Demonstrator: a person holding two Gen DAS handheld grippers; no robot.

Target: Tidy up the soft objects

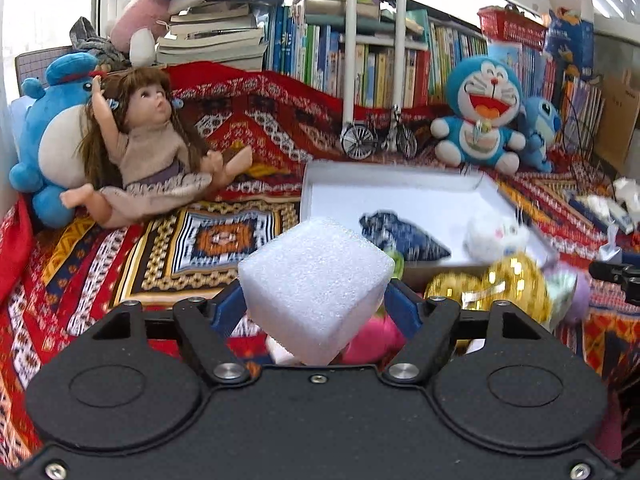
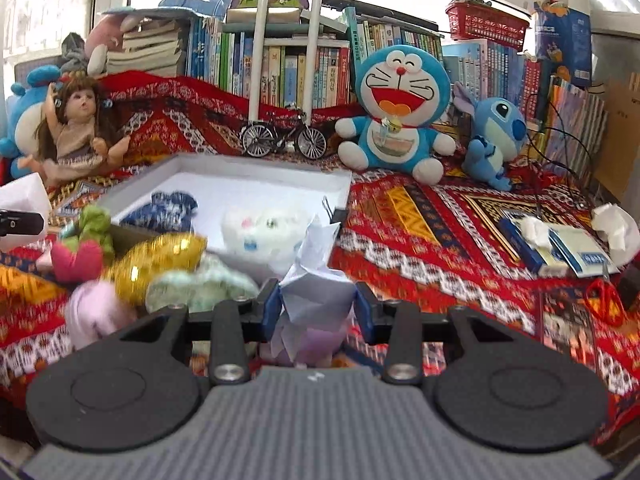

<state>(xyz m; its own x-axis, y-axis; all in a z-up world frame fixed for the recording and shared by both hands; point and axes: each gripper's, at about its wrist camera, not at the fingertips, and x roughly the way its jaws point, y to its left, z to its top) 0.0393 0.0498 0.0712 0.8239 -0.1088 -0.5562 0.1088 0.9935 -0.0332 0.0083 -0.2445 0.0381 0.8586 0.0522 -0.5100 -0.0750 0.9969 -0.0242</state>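
My left gripper is shut on a white foam cube, held above the patterned cloth in front of the white tray. My right gripper is shut on a crumpled white paper piece, just right of the tray's near corner. In the tray lie a dark blue knitted item and a white plush cat. In front of the tray lie a gold shiny toy, a pink plush, a green plush, a pale green soft item and a lilac soft item.
A doll and a blue plush sit at the left. A Doraemon plush, a Stitch plush and a toy bicycle stand behind the tray. Books line the back. Tissues, booklets and red scissors lie at the right.
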